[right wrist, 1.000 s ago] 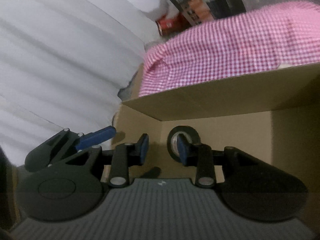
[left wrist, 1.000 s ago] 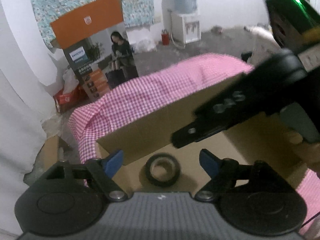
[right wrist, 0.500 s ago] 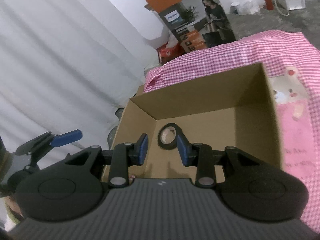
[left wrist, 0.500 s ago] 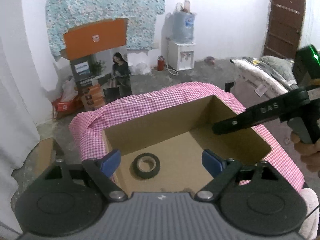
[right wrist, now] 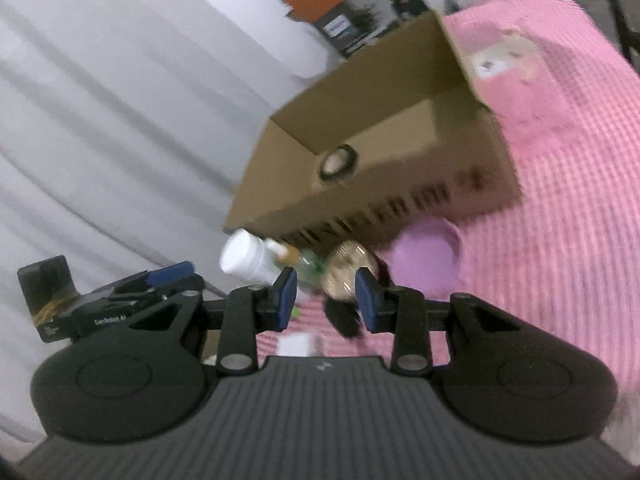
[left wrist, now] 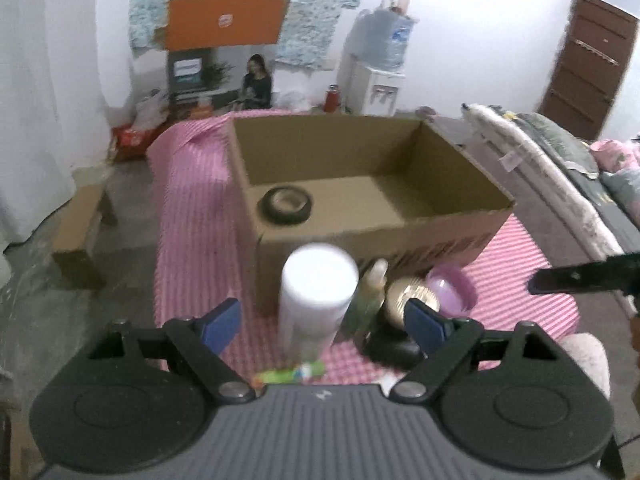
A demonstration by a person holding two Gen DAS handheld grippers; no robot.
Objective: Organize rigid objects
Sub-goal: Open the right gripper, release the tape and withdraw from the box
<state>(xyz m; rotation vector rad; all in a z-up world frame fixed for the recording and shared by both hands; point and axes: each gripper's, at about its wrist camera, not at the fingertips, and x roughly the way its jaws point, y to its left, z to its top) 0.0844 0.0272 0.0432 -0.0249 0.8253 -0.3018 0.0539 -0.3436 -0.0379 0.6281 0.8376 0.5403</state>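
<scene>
Tape roll in cardboard box — bottles outside

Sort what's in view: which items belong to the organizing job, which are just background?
Job:
open brown cardboard box
black tape roll inside it
white cylindrical bottle
green spray bottle
round gold object
purple plastic bowl

Background:
pink checked cloth
water dispenser
brown door
</scene>
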